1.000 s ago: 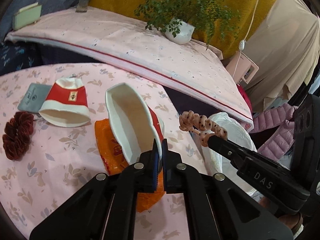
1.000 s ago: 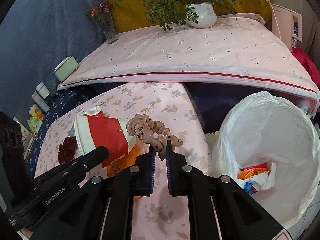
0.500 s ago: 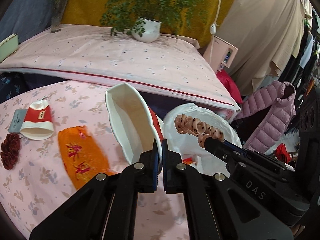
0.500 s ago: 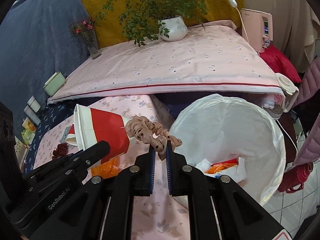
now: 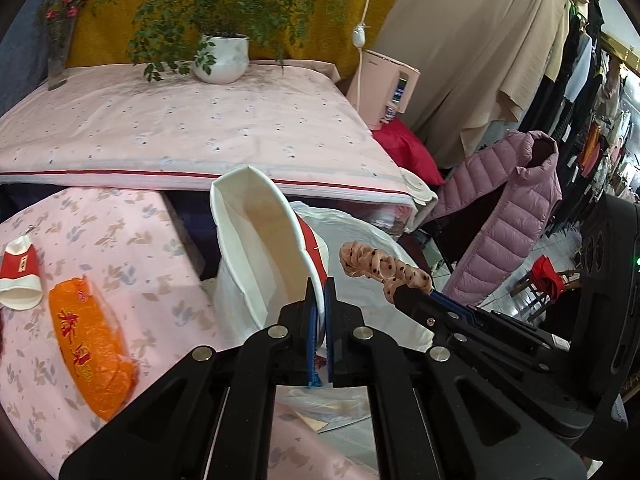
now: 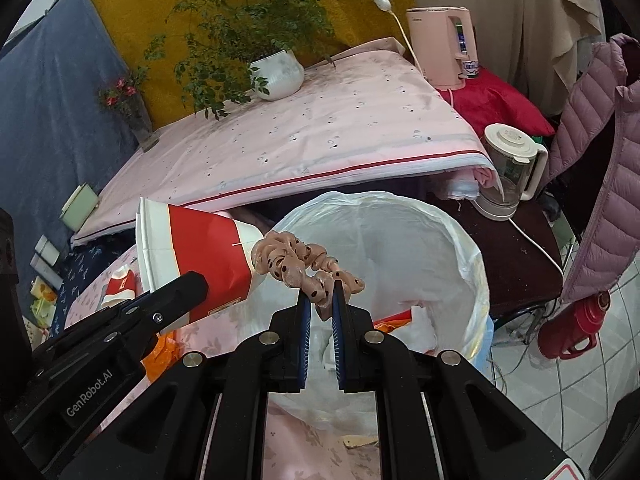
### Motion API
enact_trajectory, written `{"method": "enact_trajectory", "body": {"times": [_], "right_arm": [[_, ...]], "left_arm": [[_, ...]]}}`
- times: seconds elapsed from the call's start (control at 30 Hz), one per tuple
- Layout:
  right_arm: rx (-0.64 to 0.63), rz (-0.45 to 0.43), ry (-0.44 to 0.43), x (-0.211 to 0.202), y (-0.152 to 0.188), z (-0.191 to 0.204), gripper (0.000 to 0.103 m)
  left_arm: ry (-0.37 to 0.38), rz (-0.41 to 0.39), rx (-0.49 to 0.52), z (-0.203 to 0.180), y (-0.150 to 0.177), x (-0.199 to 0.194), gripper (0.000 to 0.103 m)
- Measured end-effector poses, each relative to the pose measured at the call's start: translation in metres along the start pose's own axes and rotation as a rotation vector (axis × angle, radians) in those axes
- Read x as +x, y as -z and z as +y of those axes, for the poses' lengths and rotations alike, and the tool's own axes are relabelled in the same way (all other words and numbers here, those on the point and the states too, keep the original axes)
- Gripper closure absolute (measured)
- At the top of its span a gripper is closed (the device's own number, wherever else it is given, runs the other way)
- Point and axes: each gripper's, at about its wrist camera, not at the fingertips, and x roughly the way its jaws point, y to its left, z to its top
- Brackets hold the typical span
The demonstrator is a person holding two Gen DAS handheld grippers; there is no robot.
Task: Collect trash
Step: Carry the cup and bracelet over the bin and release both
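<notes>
Two pieces of trash hang at the white-lined bin (image 6: 460, 240), evidently for dropping. Pinched at its rim by the left gripper (image 5: 319, 292), the paper cup (image 5: 260, 248) tilts binward; the right gripper (image 6: 321, 300) clamps a spotted hair tie (image 6: 296, 264) above the opening.
</notes>
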Motion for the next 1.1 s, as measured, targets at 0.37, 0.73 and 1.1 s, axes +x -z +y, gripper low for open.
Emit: {"method": "enact_trajectory", "body": {"times": [0.37,0.73,1.1], "right_arm": [[0.047,-0.005,0.016,-0.003,-0.001,-0.02,0.082],[0.022,-0.012,-0.002,-0.009,0.0,-0.006,0.076],[-0.041,-0.008,-0.031,-0.012,0.007,0.028,0.064]], "left_arm": [[-0.05,-0.01,-0.023,-0.006,0.0,0.0,0.051],[-0.106,-0.03,-0.047,0.007,0.002,-0.013,0.042],[-0.195,-0.063,-0.085,0.033,0.01,-0.034,0.042]]}}
